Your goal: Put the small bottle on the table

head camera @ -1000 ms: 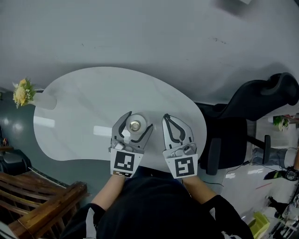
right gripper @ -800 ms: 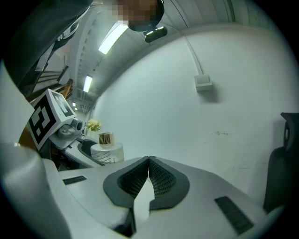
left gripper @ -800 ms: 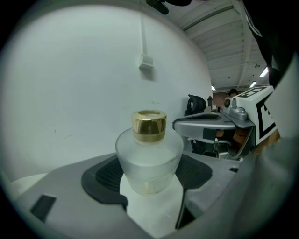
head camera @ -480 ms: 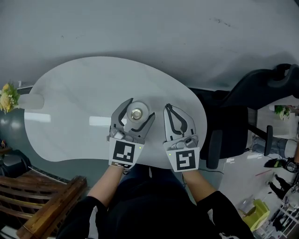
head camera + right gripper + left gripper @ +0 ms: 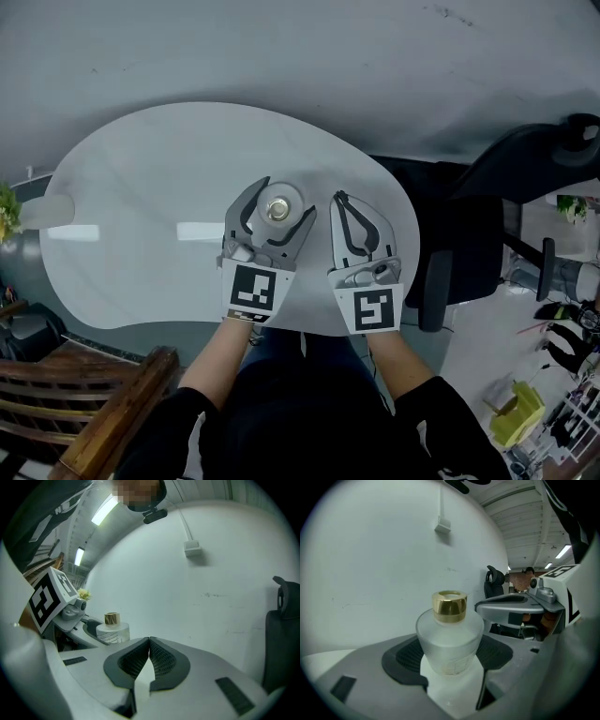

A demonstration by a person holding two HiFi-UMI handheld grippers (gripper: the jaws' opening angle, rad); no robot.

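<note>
The small bottle point(image 5: 277, 208) is frosted glass with a gold cap point(image 5: 449, 605). It stands upright between the jaws of my left gripper point(image 5: 281, 201), whose pads press on both its sides over the white table point(image 5: 141, 187). The left gripper view shows the frosted body point(image 5: 449, 641) filling the gap between the dark pads. Whether its base rests on the tabletop I cannot tell. Just to the right, my right gripper point(image 5: 338, 199) is shut on nothing, its pads meeting in the right gripper view point(image 5: 149, 642). That view also shows the bottle point(image 5: 112, 630) at the left.
The rounded white table stands against a pale wall. A white vase point(image 5: 42, 211) with yellow flowers sits at its far left end. A black office chair point(image 5: 487, 234) stands to the right, and a wooden bench point(image 5: 84, 403) is at the lower left.
Both grippers have edged a little farther over the table, the bottle still between the left jaws. The head view has shifted, so the vase now sits at the frame's left edge.
</note>
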